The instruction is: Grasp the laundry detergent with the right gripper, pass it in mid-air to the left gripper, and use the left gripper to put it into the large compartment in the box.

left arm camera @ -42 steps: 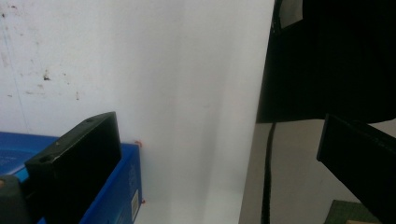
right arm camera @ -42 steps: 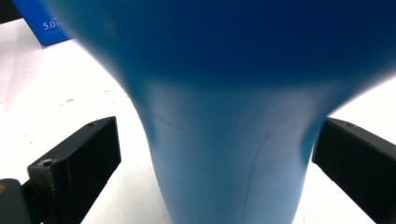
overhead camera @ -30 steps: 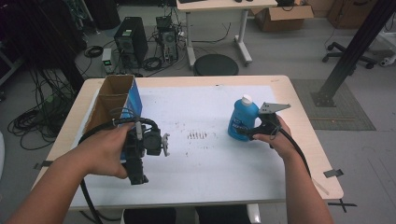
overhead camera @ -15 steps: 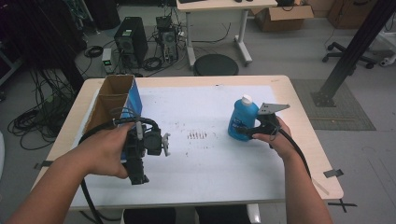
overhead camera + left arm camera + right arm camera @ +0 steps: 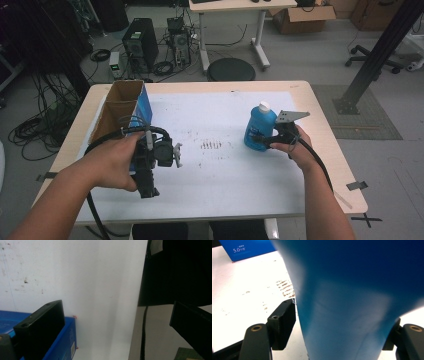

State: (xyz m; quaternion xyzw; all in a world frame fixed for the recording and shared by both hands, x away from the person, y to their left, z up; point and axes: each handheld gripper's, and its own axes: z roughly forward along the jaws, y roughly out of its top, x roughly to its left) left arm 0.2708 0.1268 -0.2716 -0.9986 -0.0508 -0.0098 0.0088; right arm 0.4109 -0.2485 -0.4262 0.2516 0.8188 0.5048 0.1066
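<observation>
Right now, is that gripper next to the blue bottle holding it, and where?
The right gripper has just been closing around the blue bottle, low on its body. One pad looks barely apart from it, so a firm hold cannot be told.

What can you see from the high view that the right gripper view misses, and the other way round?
High view alone: the bottle's white cap, both hands, the left gripper beside the open cardboard box, and the floor with computers and a stool.

Right gripper view alone: up close, its own black jaws have just been closing around the bottle; the left pad seems not quite touching.

Both: the blue bottle, the right gripper, the white table sheet with dark specks, and the box's blue side.
</observation>
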